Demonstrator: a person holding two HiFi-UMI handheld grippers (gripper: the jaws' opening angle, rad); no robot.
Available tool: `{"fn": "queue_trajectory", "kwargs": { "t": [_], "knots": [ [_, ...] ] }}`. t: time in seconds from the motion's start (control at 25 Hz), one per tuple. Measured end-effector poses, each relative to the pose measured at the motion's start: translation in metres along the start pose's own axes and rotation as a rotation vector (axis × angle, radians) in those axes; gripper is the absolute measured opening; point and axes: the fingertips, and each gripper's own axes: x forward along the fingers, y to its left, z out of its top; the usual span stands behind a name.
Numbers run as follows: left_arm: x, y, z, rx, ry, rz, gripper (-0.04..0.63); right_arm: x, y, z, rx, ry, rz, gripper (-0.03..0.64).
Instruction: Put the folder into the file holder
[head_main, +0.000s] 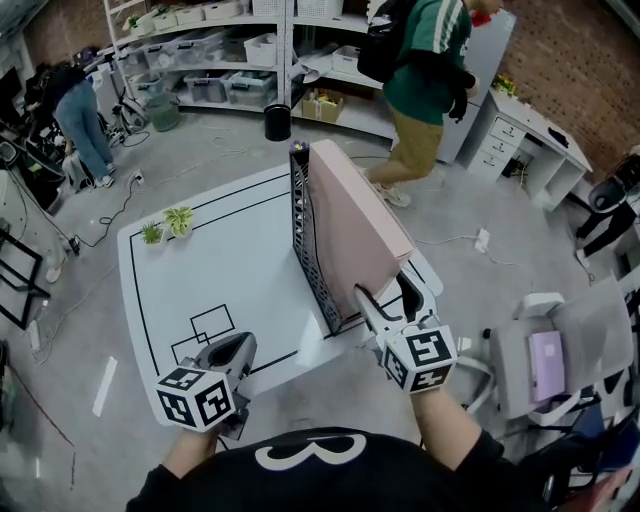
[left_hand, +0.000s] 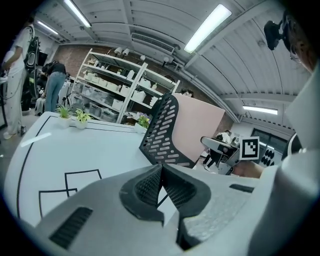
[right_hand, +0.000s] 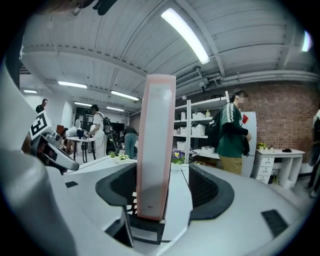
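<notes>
A pink folder (head_main: 350, 225) stands on edge inside the black perforated file holder (head_main: 308, 250) on the white table (head_main: 220, 260). It leans against the holder's upright wall. My right gripper (head_main: 386, 290) is at the folder's near lower corner, open, one jaw on each side of the edge. In the right gripper view the folder (right_hand: 156, 145) rises between the pads without being pressed, and the holder's base (right_hand: 145, 227) shows below it. My left gripper (head_main: 238, 348) hovers over the table's near left part, shut and empty. From it I see the holder (left_hand: 162, 132) and folder (left_hand: 200, 130) ahead.
Two small potted plants (head_main: 165, 225) stand at the table's far left corner. Black outlined rectangles (head_main: 210, 330) are drawn near the left gripper. A person in a green top (head_main: 425, 70) stands beyond the table. A grey chair (head_main: 560, 360) is at the right, shelving (head_main: 220, 60) behind.
</notes>
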Motion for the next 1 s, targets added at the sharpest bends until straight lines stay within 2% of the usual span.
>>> {"fn": "queue_trajectory", "kwargs": {
  "t": [0.12,0.28,0.36,0.44,0.48,0.56,0.64,0.68,0.8,1.0],
  "knots": [
    [-0.013,-0.008,-0.001,0.016,0.006,-0.013,0.006,-0.021,-0.001,0.001,-0.011,0.023,-0.022,0.295],
    [-0.035,-0.020,0.000,0.024,0.007,-0.032,0.006,-0.056,0.013,-0.002,0.055,0.078,-0.005,0.295],
    [-0.046,-0.030,0.002,0.033,0.002,-0.048,0.006,-0.073,0.031,-0.002,0.093,0.108,0.054,0.293],
    [-0.056,-0.044,0.003,0.041,-0.003,-0.073,0.006,-0.092,0.058,0.005,0.142,0.100,0.152,0.288],
    [-0.062,-0.051,0.004,0.046,-0.007,-0.091,0.006,-0.102,0.071,0.011,0.169,0.075,0.202,0.276],
    [-0.072,-0.068,0.008,0.053,-0.016,-0.130,0.006,-0.119,0.092,0.025,0.225,0.002,0.271,0.175],
    [-0.083,-0.083,0.009,0.065,-0.026,-0.162,0.006,-0.133,0.104,0.030,0.285,-0.041,0.295,0.101],
    [-0.089,-0.089,0.009,0.074,-0.030,-0.174,0.006,-0.139,0.109,0.029,0.312,-0.048,0.301,0.035],
    [-0.104,-0.103,0.006,0.092,-0.044,-0.203,0.006,-0.155,0.127,0.025,0.364,-0.042,0.353,0.005],
    [-0.122,-0.123,-0.007,0.105,-0.054,-0.236,0.006,-0.179,0.159,0.020,0.416,-0.030,0.446,0.003]
  ]
}}
